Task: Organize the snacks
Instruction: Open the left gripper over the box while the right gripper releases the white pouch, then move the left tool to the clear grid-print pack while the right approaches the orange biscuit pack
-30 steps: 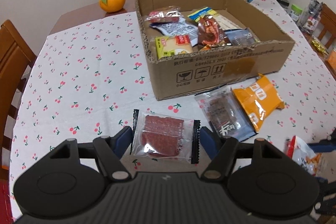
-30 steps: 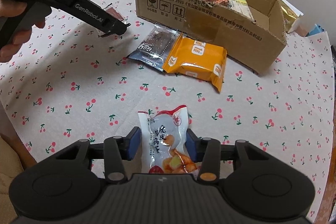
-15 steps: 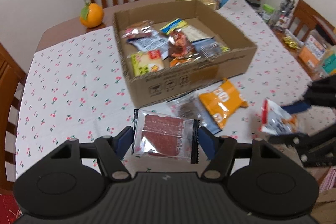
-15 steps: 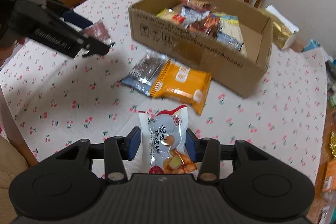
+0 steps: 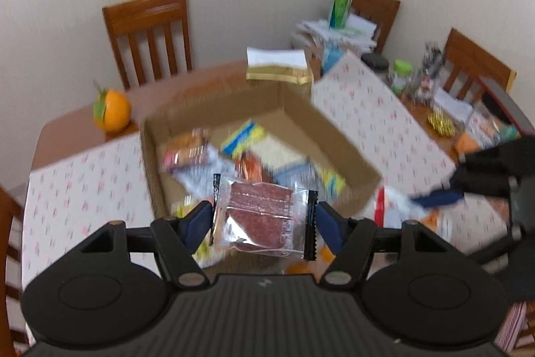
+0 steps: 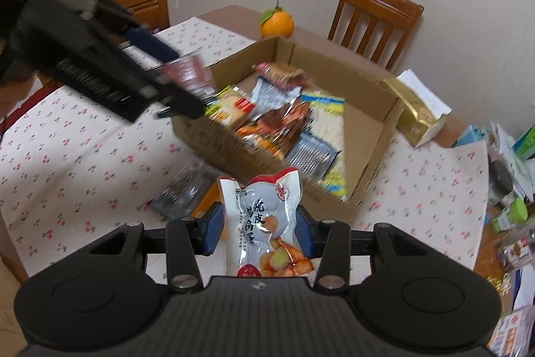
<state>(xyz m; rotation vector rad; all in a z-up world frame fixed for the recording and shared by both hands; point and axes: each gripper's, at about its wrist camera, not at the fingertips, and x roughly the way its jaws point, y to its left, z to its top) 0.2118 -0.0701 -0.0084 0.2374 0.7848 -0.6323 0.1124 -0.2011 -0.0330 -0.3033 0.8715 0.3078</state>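
1. The left gripper (image 5: pixel 262 219) is rising off the table, carrying the meat packet (image 5: pixel 260 216) up over the box (image 5: pixel 334 136).
2. The right gripper (image 6: pixel 259 230) is lifting the egg pouch (image 6: pixel 264 223) toward the box's near wall.

your clear packet of red meat slices (image 5: pixel 262 216) hangs flat over the open cardboard box (image 6: pixel 378 153); your white egg pouch (image 6: pixel 267 230) stands upright near its front.
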